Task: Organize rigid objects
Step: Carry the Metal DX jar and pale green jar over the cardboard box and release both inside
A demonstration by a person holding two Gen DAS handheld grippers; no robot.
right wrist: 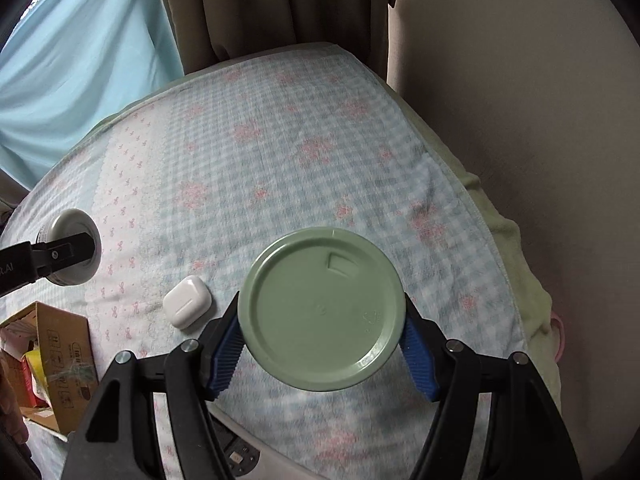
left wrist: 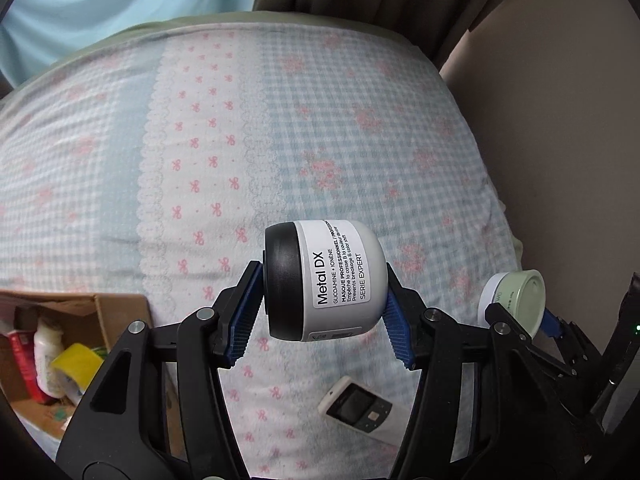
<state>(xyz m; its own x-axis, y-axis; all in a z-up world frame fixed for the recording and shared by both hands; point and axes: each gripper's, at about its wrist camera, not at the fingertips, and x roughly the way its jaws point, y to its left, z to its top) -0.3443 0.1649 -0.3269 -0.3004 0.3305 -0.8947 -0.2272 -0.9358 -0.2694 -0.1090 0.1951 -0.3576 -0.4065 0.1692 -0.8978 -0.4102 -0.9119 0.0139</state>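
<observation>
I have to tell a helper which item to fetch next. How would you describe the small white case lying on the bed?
On the checked, pink-flowered bedspread, look left of the green jar held in the right gripper. The small white case lies flat there, near the cardboard box. It alone is a plain, rounded pebble shape, unlabelled and ungripped.

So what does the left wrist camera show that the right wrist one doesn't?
Only the left wrist view shows the label on the white jar held on its side in the left gripper, and most of the remote on the bed. Only the right wrist view shows the white earbud case and the green jar's flat base held in the right gripper. Both show both jars, the cardboard box and the checked bedspread.
</observation>
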